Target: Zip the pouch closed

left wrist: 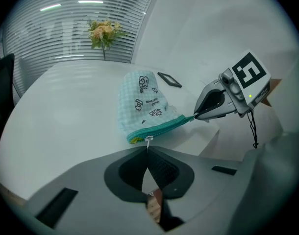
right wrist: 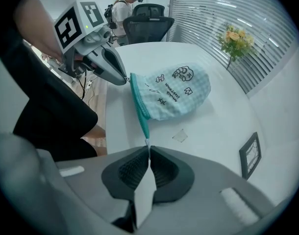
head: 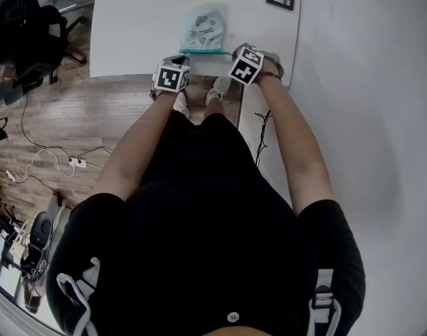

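— Where's the pouch?

— On the white desk [head: 129, 19], right at its near edge. The pouch [head: 203, 28] lies flat on its side, with the teal zip band [left wrist: 161, 127] facing the person.

— How would it handle?

— It's checked cloth, so I'd guess soft and very light. Drag one end alone and it would probably slide or bunch up, so it wants an anchor. The band looks like the firmest part, the natural place to hold.

— And the grippers?

— The right gripper [right wrist: 148, 149] is clamped on the far tip of the band, pinning that end. The left gripper [left wrist: 147, 149] is closed on the little silver pull tab [left wrist: 148, 141], which sits near the opposite end.

— Is that tab a secure hold?

— It's tiny, thin and looks like metal, so I'd call it slippery. It could slip out if the pull isn't kept in line with the band.
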Demonstrator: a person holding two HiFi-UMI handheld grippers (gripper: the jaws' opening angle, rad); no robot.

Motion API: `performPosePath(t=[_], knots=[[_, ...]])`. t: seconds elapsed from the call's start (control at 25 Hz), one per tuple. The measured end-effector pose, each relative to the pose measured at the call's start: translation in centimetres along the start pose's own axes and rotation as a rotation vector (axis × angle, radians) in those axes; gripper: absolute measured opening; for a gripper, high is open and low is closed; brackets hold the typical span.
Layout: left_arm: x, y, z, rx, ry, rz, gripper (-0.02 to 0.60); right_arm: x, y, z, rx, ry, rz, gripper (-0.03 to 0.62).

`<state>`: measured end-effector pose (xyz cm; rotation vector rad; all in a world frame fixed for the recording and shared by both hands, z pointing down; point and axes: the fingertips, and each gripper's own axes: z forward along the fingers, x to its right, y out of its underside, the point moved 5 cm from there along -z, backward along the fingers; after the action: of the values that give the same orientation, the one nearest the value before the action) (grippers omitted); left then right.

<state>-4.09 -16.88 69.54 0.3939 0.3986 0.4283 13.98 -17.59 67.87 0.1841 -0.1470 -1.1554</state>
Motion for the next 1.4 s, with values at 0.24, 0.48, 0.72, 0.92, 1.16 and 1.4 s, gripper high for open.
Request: performPosePath(t=[0.24,0.48,0.72,0.92,1.16,1.4], knots=[[-1.0,0.3,0.0,0.004,-0.014,-0.032,0.008,0.7,0.2,0.1,0.009,0.010,0.015,0.020],[-1.0,0.3,-0.1,0.002,-0.018,-0.049,0.008,0.7,0.3,0.2,0.019,0.026,0.014,0.020],[-1.1,0.8,-0.2,-0.015,-0.013,-0.071,0.011,0.1,0.5,0.6,0.023,0.008,0.019,0.025],[-1.1,1.3,-0.1,-0.034,-0.024,-0.052,0.026,-0.1,0.7,1.0,0.015,0.003,0.016,0.029],[-1.5,2.3,-0.3,-0.047,-0.022,-0.046,0.052,-0.5,1.1,1.4,0.015,-0.009,0.037,0.046],[-1.4,3.0,-1.0,-0.035,0.002,-0.031,0.073,-0.8,1.5,1.1,0.033,-0.008,0.069,0.099]])
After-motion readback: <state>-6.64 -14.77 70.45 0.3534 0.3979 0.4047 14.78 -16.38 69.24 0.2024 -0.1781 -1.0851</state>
